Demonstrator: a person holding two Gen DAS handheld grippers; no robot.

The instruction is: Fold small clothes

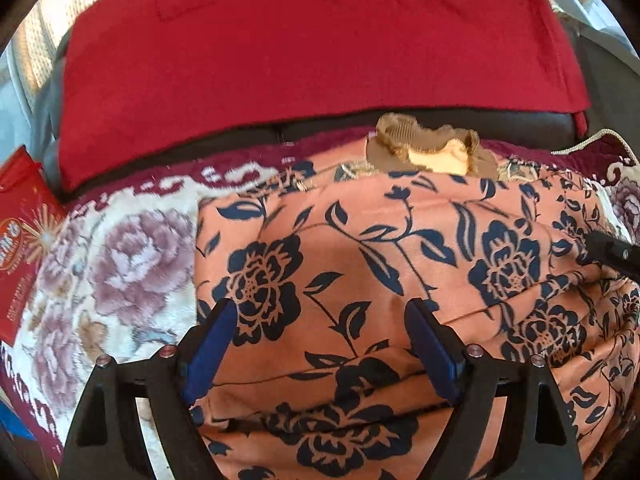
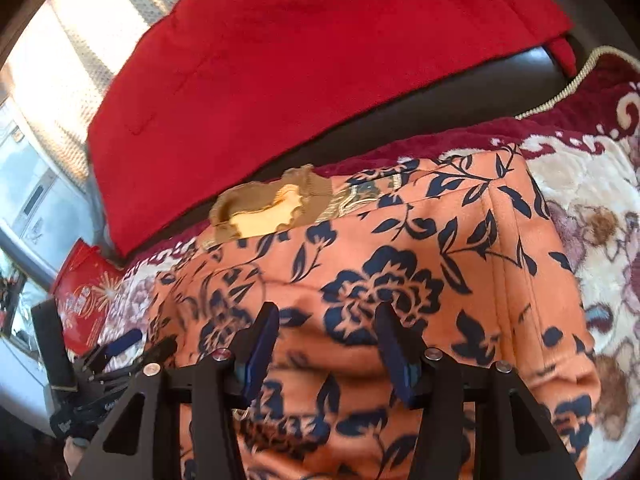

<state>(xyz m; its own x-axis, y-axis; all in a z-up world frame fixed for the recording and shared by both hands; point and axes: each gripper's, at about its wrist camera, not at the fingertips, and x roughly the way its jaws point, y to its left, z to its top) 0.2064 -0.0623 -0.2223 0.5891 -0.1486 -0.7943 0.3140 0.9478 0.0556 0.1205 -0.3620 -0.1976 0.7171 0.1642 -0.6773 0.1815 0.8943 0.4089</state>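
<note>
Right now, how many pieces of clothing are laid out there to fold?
1 for certain: the orange floral garment, spread on the flowered blanket under both open grippers. The red cloth draped behind may be a second; I cannot tell. Others could be hidden.

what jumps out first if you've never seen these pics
The orange garment with dark blue flowers fills the middle of both views, lying on a floral blanket. Behind it a big red cloth covers the back of a dark sofa. Both the left gripper and the right gripper hang open just over the garment, and a brown collar shows at its far edge.
</note>
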